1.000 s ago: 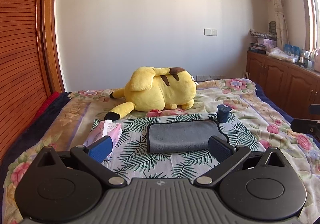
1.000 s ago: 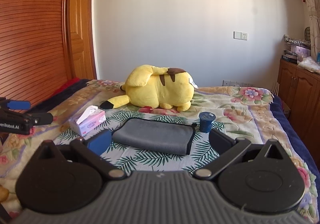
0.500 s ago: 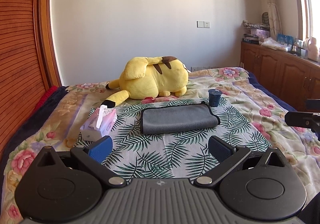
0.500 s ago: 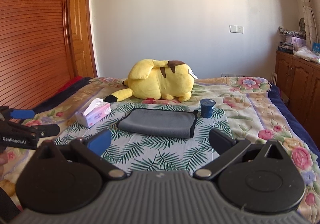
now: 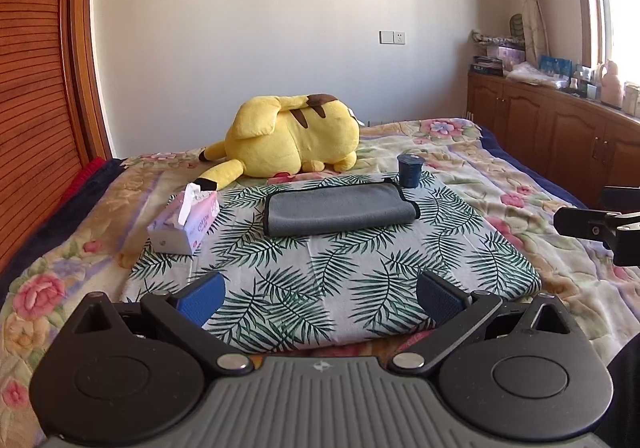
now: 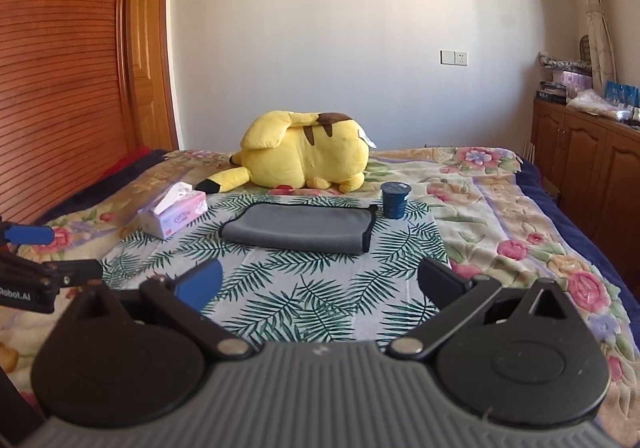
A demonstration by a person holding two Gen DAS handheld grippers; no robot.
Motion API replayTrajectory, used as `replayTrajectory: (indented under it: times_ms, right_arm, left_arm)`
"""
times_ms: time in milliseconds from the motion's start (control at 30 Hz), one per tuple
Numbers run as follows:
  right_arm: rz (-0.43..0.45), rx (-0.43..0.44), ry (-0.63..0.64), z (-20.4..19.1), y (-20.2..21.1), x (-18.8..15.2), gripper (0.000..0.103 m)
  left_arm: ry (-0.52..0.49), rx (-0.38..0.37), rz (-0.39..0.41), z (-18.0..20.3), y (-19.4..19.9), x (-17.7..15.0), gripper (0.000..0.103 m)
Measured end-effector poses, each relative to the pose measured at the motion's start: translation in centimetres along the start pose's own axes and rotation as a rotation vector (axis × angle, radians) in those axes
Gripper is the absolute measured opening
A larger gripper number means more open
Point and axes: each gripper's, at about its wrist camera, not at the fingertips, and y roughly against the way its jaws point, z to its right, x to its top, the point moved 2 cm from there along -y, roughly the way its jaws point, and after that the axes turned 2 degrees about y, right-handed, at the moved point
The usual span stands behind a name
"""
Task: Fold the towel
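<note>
Towel (image 5: 340,209) first: where is it?

— Middle of both frames, folded flat on the leaf-print cloth (image 5: 328,280), well beyond either gripper.

— Start nearest. What of the left gripper (image 5: 320,294)?

— Bottom of its own frame, jaws spread wide, nothing between the blue pads (image 5: 202,298). It holds nothing and hangs over the cloth's near edge.

— And the right gripper (image 6: 318,282)?

— The same: bottom of its frame, jaws wide apart, empty, apart from the towel. Each gripper also shows at the side edge of the other's view, the left one (image 6: 36,264) at lower left, the right one (image 5: 600,224) at mid right.

— Beyond the towel?

— Left of it, a tissue box (image 5: 186,221) with a tissue sticking up, at the cloth's left edge. Just past the towel's far right corner stands a dark blue cup (image 5: 409,169), upright. Farther back, in the upper middle, a yellow plush (image 5: 292,139) lies on the floral bedspread (image 5: 500,183), its tail reaching toward the box.

— Farthest?

— A white wall, wooden cabinets (image 5: 560,131) at right.
</note>
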Motion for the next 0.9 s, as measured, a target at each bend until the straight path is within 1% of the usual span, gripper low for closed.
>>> replayTrajectory:
  times_ms: [200, 433, 600, 900]
  right_arm:
    - [-0.007, 0.003, 0.013, -0.6, -0.1, -1.1, 0.103]
    - [-0.021, 0.033, 0.045, -2.2, -0.4, -2.2, 0.103]
    - [-0.02, 0.029, 0.059, -2.6, -0.6, -2.6, 0.103]
    - [0.027, -0.005, 0.071, -2.4, -0.2, -3.1, 0.103]
  left_arm:
    - [0.017, 0.007, 0.021, 0.0, 0.2, -1.0, 0.087]
    - [0.033, 0.012, 0.026, -0.3, -0.1, -2.2, 0.087]
    - [0.057, 0.027, 0.038, -0.8, -0.4, -2.9, 0.087]
    - [0.034, 0.039, 0.09, -0.7, -0.3, -3.5, 0.087]
